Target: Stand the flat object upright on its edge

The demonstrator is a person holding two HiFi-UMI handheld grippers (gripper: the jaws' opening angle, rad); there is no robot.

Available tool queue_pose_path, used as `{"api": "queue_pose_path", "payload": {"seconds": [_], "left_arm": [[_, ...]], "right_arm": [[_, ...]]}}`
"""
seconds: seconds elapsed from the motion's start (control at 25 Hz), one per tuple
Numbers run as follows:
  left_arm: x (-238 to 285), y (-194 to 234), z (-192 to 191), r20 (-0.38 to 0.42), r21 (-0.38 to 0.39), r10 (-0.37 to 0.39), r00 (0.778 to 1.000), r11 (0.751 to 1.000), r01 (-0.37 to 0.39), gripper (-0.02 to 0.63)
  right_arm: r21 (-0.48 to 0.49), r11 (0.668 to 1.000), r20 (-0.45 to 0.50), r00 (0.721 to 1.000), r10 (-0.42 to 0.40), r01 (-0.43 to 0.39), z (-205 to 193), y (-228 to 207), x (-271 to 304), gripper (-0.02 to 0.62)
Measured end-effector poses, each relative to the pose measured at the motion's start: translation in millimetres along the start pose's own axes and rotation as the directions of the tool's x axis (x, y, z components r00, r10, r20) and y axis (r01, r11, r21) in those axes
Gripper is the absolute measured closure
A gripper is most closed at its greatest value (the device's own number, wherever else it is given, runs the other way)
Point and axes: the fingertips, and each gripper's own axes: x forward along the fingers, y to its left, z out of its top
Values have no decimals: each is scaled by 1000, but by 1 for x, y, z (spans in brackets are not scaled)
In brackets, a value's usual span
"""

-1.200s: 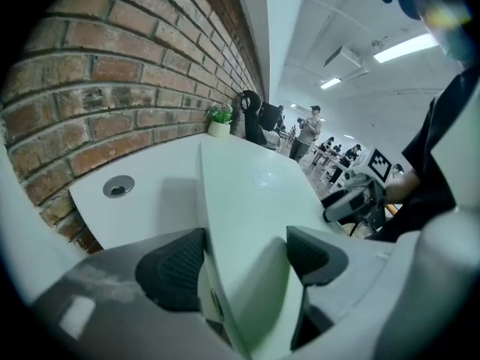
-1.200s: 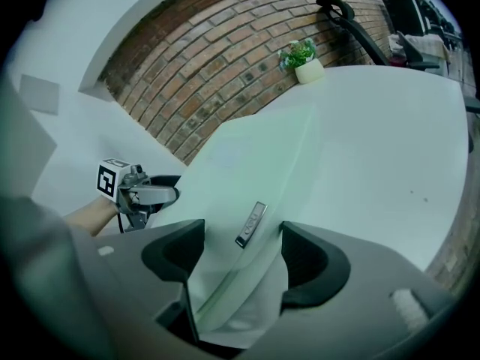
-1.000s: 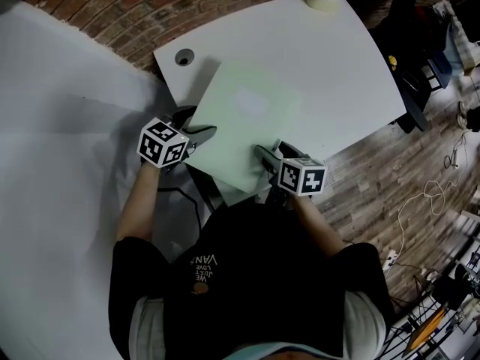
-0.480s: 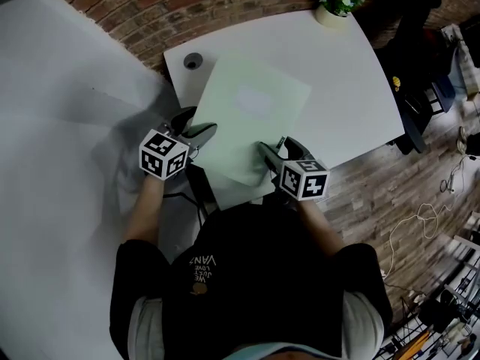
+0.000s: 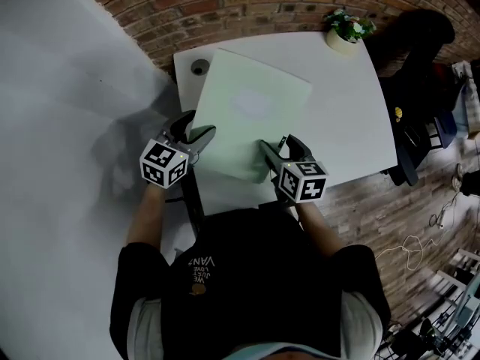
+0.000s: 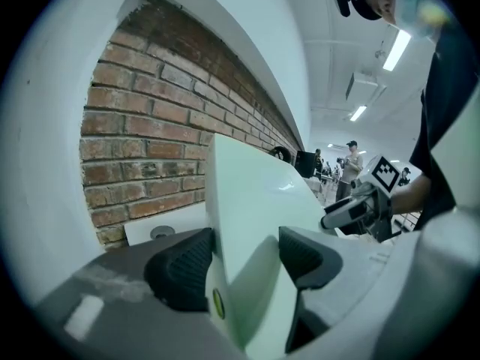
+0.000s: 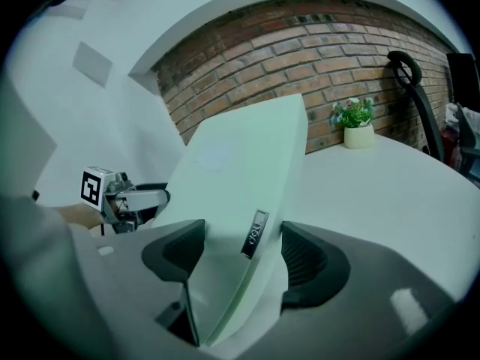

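A pale green flat board rises at a slant off the white table, its near edge lifted and its far edge towards the brick wall. My left gripper holds the near left corner. Its jaws have just been closing with the board between them, and the pads press on it. My right gripper grips the near right corner. In the right gripper view the board fills the gap between the pads, a small dark label on its edge.
A potted plant stands at the table's far right corner, and a round cable hole lies at the far left. A brick wall runs behind. A white panel is on the left, black chairs on the right.
Both grippers have risen with the board's near edge, so the board now tilts more steeply towards the wall. The left jaws have drawn in on the corner.
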Motion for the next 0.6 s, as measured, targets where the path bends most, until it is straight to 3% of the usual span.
{"api": "queue_pose_path", "payload": {"seconds": [0.32,0.6], "left_arm": [[-2,2,20,64,-27,116,991,993,-115,328],[-8,12,36,135,-31,226,965,974,-224,343]], "right_arm": [[-98,991,11,996,89,-87,36,-8,9,282],[-211,967,13,989,150,-144,72,-9,26,282]]}}
